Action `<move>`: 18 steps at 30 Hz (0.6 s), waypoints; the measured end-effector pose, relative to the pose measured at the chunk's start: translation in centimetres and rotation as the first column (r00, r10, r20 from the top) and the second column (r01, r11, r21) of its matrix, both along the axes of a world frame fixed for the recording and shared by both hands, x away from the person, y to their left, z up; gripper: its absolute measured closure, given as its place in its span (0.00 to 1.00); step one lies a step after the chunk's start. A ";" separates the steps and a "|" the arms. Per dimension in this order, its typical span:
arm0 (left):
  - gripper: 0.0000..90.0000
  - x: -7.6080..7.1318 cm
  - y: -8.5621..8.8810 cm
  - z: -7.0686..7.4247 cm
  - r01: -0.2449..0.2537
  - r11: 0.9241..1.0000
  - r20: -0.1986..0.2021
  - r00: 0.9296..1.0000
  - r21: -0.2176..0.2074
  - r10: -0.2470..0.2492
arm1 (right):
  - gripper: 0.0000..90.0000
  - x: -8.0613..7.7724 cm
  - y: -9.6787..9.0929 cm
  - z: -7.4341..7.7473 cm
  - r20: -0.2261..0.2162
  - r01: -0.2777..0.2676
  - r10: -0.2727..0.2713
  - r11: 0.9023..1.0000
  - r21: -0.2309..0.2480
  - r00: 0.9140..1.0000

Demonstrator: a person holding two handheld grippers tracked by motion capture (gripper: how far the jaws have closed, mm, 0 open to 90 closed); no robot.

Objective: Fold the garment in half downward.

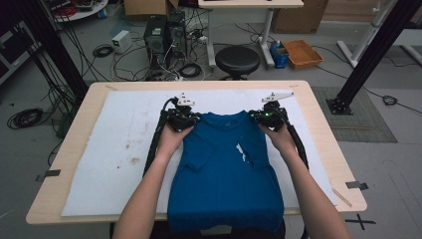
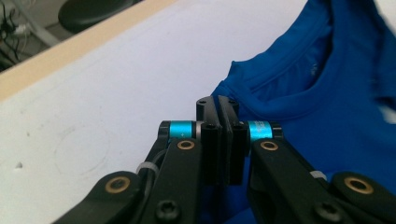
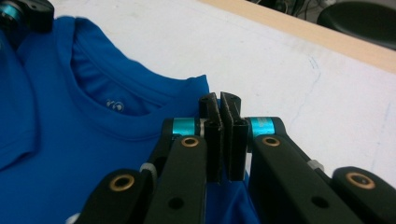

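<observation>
While both tongs, left (image 1: 190, 119) and right (image 1: 260, 117), pinch the shirt's (image 1: 224, 179) shoulders near the bench's (image 1: 74, 134) far edge, sleeves look folded in; folding lengthwise seems left.

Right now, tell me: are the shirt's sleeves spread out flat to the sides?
No: both sleeves lie folded in over the front of the shirt.

blue t-shirt (image 1: 224, 169), sleeves folded in, flat on table ctr
</observation>
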State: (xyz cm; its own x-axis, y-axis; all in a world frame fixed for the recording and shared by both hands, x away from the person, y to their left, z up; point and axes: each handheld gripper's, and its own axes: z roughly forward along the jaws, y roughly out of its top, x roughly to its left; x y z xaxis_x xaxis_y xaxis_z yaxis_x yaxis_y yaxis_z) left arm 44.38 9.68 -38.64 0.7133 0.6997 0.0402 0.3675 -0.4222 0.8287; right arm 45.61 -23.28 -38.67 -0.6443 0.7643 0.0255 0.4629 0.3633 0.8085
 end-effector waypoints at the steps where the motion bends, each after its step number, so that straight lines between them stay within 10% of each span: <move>1: 0.97 -0.6 0.1 0.3 0.015 1.000 0.005 1.000 -0.003 -0.015 | 0.99 -0.6 -0.1 0.1 0.010 -0.002 0.002 1.000 0.000 1.000; 11: 0.97 -7.4 1.2 1.3 0.145 0.989 0.096 0.985 0.016 -0.146 | 0.99 -8.2 -0.2 0.9 0.105 -0.035 0.035 0.999 -0.010 0.994; 18: 0.97 -12.6 1.1 0.5 0.239 0.968 0.157 0.956 0.076 -0.248 | 0.98 -14.4 -0.4 0.3 0.161 -0.046 0.056 0.997 -0.066 0.985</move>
State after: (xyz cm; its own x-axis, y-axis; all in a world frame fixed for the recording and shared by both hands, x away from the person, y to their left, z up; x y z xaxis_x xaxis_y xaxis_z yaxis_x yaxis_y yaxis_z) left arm 31.82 10.75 -38.13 0.8420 0.4991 0.2045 0.1091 -0.5289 0.8416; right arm 31.19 -23.73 -38.38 -0.6744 0.7270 -0.1291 0.3070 0.4352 0.8464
